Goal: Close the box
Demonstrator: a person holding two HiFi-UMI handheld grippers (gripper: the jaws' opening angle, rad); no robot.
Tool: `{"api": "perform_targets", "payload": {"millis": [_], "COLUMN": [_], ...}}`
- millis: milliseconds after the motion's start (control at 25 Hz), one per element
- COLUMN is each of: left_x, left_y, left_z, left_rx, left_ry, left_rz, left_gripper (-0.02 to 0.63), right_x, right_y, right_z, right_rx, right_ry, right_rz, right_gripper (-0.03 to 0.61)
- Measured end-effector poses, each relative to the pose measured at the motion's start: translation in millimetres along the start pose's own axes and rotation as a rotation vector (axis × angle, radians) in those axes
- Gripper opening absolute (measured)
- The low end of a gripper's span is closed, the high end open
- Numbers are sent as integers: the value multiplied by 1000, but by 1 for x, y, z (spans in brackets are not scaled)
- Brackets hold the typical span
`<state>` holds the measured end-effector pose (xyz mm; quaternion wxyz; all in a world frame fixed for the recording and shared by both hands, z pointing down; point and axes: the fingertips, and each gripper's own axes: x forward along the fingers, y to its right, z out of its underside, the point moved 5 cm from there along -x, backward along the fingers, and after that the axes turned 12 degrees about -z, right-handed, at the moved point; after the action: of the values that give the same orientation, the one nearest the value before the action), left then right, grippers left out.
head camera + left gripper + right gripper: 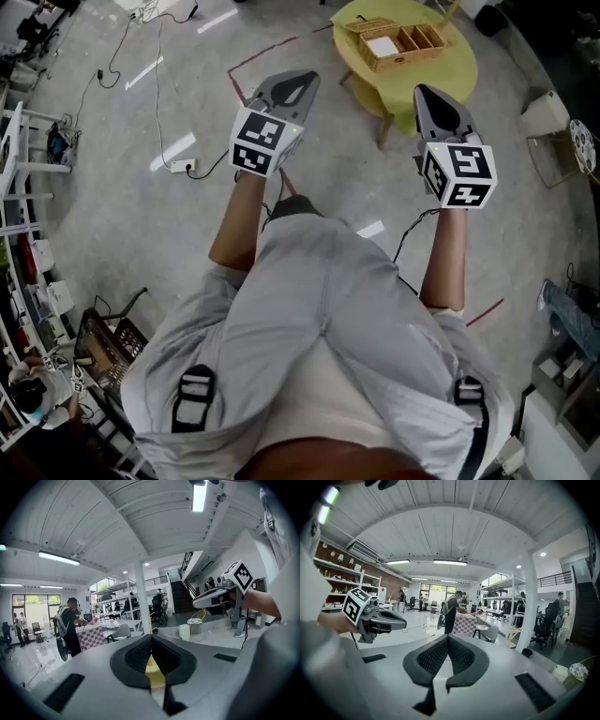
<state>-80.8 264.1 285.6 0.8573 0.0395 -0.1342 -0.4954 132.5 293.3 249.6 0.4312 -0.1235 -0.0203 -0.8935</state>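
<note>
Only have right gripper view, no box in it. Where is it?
Observer: Head view shows the box on a yellow table, ahead of the right claw.
Operator: Open?
Observer: Yes, compartments show, with a white item in one.
Operator: Left claw?
Observer: Its own view shows the left claw shut, with nothing in it.

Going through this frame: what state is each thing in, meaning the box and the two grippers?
box: open, compartments showing, on the yellow table.
left gripper: shut, fingers together, nothing between them, held in the air away from the box.
right gripper: shut, fingers together, nothing between them, held in the air away from the box.
</note>
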Motion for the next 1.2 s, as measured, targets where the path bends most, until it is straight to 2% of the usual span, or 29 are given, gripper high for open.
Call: {"api": "perform_targets", "payload": {"millis": [280, 480, 640, 920, 1200], "left_x": [32, 72, 122, 230, 308], "left_y": [5, -6, -35, -87, -139], "left_z": [-4, 9, 18, 12, 11], "left_rx": [-10, -16, -26, -48, -62], "left_ry": [-3, -23, -35, -48, -69], "left_rz": [-6, 10, 16, 50, 73], "left_gripper": [29, 29, 29, 29, 29], "right_x": [11, 42, 85, 165, 245], "right_y": [35, 62, 96, 171, 221], "right_z": [9, 22, 28, 14, 4], "right_rx": [21, 51, 76, 79, 88], "right_ry": [-6, -21, -42, -94, -153], "right_rz": [-12, 1, 14, 48, 30], "right_gripper": [23, 23, 23, 24, 25]}}
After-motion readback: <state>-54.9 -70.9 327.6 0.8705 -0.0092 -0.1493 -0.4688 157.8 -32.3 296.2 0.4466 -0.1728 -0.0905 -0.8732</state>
